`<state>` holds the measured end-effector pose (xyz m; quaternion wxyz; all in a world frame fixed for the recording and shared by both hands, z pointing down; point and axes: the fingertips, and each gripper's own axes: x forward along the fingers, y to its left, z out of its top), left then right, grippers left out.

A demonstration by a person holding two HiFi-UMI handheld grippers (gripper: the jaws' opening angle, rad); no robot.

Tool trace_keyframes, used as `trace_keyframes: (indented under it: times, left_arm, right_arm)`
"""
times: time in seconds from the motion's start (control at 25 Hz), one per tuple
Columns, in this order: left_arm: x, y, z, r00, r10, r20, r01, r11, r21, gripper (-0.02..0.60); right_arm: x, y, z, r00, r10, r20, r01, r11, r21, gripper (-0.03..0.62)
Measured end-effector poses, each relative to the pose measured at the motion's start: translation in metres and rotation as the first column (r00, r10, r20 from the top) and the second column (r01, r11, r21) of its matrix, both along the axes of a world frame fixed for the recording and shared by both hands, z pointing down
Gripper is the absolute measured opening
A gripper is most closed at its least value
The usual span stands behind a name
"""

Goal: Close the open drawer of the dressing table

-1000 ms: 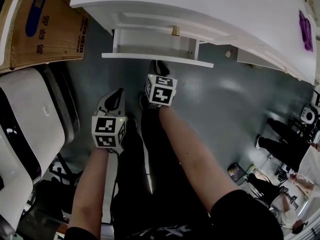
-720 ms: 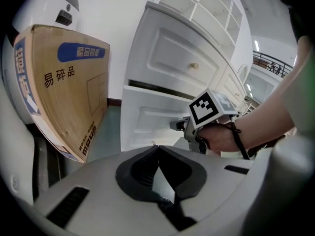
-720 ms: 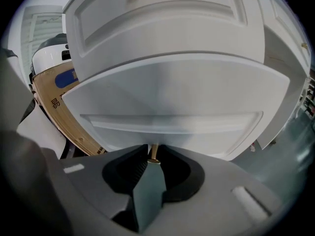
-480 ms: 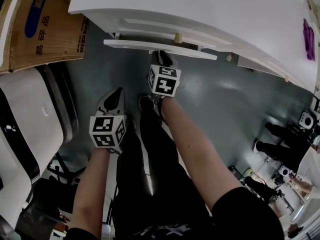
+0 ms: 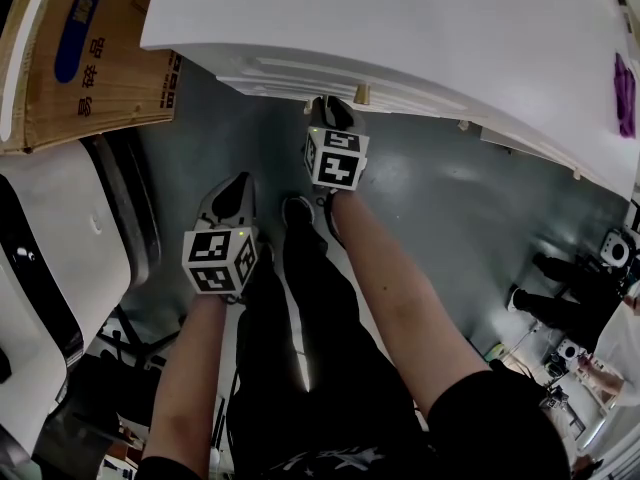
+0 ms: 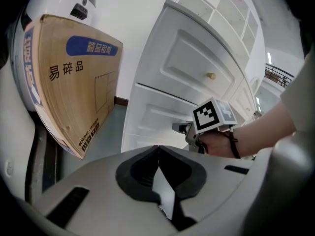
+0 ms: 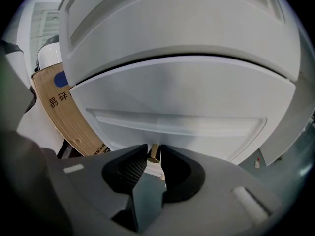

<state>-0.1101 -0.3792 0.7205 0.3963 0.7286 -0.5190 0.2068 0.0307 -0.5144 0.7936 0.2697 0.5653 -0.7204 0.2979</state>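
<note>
Two grippers, left gripper point(image 5: 235, 186), right gripper point(image 5: 335, 108), one dressing table point(image 5: 400, 18), two knobs, upper knob point(image 6: 210, 75), lower knob point(image 7: 154, 153), one cardboard box point(image 5: 90, 58)

The person wears a black short-sleeved top point(image 5: 490, 418) and black trousers point(image 5: 290, 368). A thin black band point(image 6: 231, 136) circles the right wrist.

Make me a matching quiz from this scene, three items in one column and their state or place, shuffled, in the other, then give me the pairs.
Column one:
1. left hand-held gripper
2. right hand-held gripper
3. cardboard box

Column two:
a. brown, beside the white dressing table
b. jaws together, nothing between them
c. jaws closed round the brass drawer knob

Pairs: 1-b, 2-c, 3-a
</note>
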Motion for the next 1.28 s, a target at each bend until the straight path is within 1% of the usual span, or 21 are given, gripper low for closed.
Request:
trace_keyframes:
  times: [0.2,0.36,0.44,0.6,0.68,0.8,0.92,1.0,1.08,1.16,1.28]
  left_arm:
    - [0.002,-0.012,-0.005,1.000,-0.007,-0.005,0.007,1.000,0.019,0.009]
    - [-0.002,-0.015,-0.009,1.000,-0.018,-0.001,0.019,0.999,0.026,0.009]
    - [-0.001,-0.013,-0.014,1.000,-0.011,0.001,0.010,0.999,0.030,0.009]
    - [-0.002,-0.006,-0.035,0.999,0.032,0.009,-0.032,0.998,0.057,0.009]
    - [-0.007,-0.001,-0.048,0.999,0.045,0.017,-0.046,0.996,0.074,0.009]
    - [-0.013,0.010,-0.069,0.998,0.057,0.021,-0.059,0.994,0.094,0.009]
    - [-0.015,0.025,-0.093,0.996,0.088,0.022,-0.090,0.989,0.118,0.009]
    - [-0.013,0.035,-0.111,0.993,0.118,0.028,-0.121,0.983,0.141,0.009]
    - [-0.012,0.045,-0.130,0.989,0.145,0.032,-0.148,0.975,0.165,0.009]
    - [-0.012,0.054,-0.148,0.987,0.162,0.022,-0.163,0.969,0.188,0.009]
    - [-0.011,0.067,-0.174,0.984,0.179,-0.014,-0.172,0.961,0.218,0.009]
  right_arm:
    - [0.001,0.000,0.000,1.000,0.000,0.010,0.000,1.000,0.014,0.087]
    - [-0.001,0.010,-0.002,0.998,0.007,0.057,-0.006,1.000,-0.007,0.096]
    - [0.002,0.021,-0.008,0.997,0.012,0.071,-0.011,1.000,-0.015,0.098]
    - [0.011,0.048,-0.030,0.995,0.057,0.082,-0.055,0.998,-0.019,0.097]
    - [0.011,0.061,-0.045,0.994,0.061,0.085,-0.060,0.998,-0.013,0.097]
    - [0.005,0.082,-0.074,0.996,0.034,0.084,-0.035,0.999,0.014,0.095]
    - [-0.003,0.102,-0.107,0.996,0.016,0.085,-0.021,0.999,0.049,0.083]
    - [-0.009,0.114,-0.133,0.995,0.019,0.094,-0.027,0.996,0.080,0.068]
    - [-0.012,0.125,-0.161,0.994,0.031,0.107,-0.044,0.992,0.120,0.036]
    - [-0.017,0.141,-0.189,0.992,0.036,0.124,-0.054,0.988,0.147,0.019]
    - [-0.024,0.167,-0.224,0.988,0.029,0.151,-0.054,0.985,0.165,0.007]
